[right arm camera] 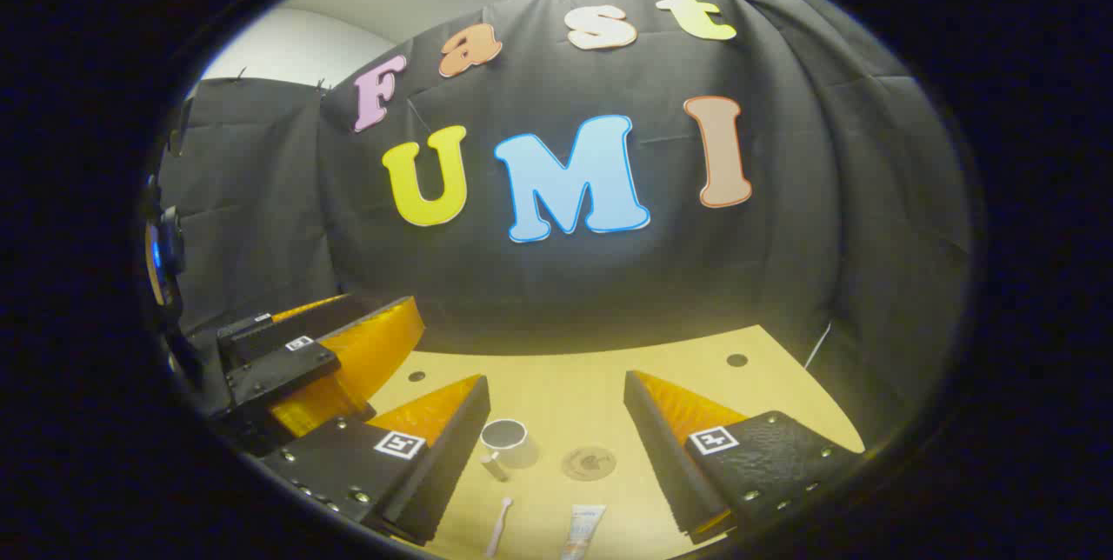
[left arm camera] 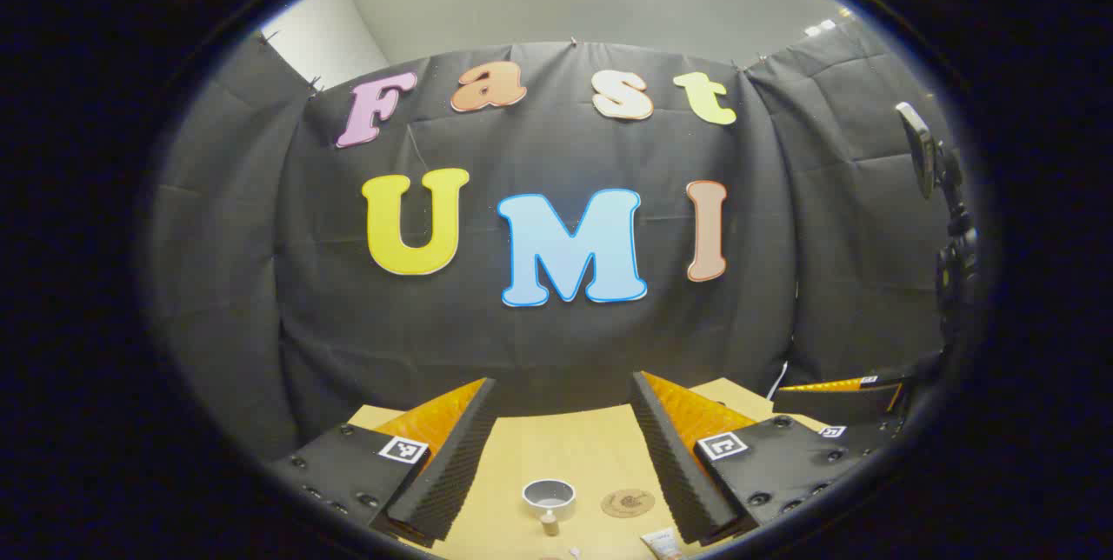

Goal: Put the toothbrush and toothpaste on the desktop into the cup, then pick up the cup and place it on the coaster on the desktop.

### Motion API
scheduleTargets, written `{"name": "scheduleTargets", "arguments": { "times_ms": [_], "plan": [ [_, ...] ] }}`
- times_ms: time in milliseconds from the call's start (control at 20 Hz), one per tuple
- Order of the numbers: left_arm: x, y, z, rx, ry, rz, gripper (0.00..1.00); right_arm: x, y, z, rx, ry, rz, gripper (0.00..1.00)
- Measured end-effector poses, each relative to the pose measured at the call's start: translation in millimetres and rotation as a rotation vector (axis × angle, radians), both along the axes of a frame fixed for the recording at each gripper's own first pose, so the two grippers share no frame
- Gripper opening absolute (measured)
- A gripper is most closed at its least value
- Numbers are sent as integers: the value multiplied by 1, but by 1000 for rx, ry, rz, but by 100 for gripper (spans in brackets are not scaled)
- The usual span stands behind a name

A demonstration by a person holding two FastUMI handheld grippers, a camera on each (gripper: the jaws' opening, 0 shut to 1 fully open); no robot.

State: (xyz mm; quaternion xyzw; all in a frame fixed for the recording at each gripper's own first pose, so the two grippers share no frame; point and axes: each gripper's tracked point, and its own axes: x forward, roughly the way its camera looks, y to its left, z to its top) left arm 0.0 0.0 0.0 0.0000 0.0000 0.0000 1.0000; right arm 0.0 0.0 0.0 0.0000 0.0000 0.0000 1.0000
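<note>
Both held up above the desktop [right arm camera: 565, 386], nothing gripped. Left gripper [left arm camera: 561, 456] spread wide, fingers apart with the cup [left arm camera: 549, 495] sitting down between them, and the coaster [left arm camera: 627, 503] just right of that cup. Toothpaste [left arm camera: 663, 543] peeking in near its right finger. Right gripper [right arm camera: 556, 447] wide open too, cup [right arm camera: 505, 438] near its left finger, coaster [right arm camera: 589, 462] about centred between the fingers. Toothbrush [right arm camera: 500, 525] and toothpaste [right arm camera: 584, 530] lying flat closer in, side by side but apart. Over to its left, the other gripper again [right arm camera: 322, 360].
</note>
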Motion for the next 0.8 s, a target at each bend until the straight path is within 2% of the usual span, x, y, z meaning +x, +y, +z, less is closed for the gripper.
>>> {"name": "scheduleTargets", "arguments": {
  "times_ms": [150,200,300,650,800],
  "plan": [
    [-10,21,-2,-23,3,39,100,-3,10,12,-14,-25,10,94],
    [-12,27,0,-28,-3,56,96,-4,11,13,-17,-34,13,94],
    [-15,33,6,-38,-12,75,100,-9,12,15,-24,-40,14,94],
    [-15,31,13,-14,-17,81,100,-13,7,26,-1,-50,14,94],
    [-7,38,-14,-46,34,86,100,-5,3,9,-1,-15,14,94]
  ]
}}
